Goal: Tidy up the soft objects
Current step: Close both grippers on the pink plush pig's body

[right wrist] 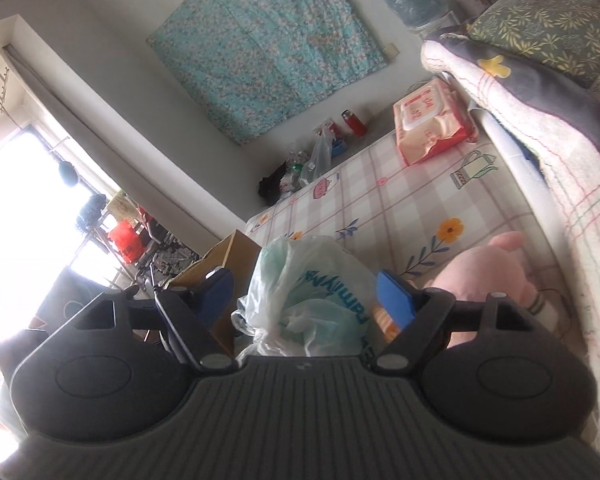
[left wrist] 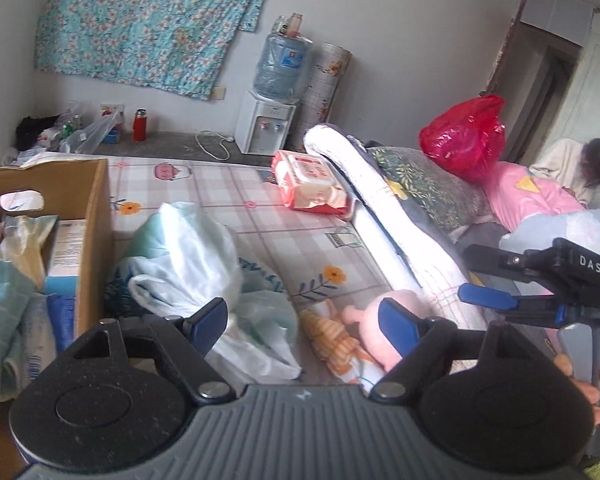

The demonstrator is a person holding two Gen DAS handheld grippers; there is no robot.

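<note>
Cardboard box [left wrist: 96, 216] at bed's left edge, towel [left wrist: 4, 296] and cartons inside. Just right of box, white plastic bag [left wrist: 188, 248] lies on checked bedsheet [left wrist: 284, 236]. My left tongs [left wrist: 304, 322] wide, nothing between pads, hovering above bag. Pink plush toy [left wrist: 376, 320] right of bag, against folded quilt [left wrist: 384, 216]. Wipes pack [left wrist: 310, 184] near bed's far edge. My right tongs [right wrist: 306, 298] wide, empty, bag beyond them.
</note>
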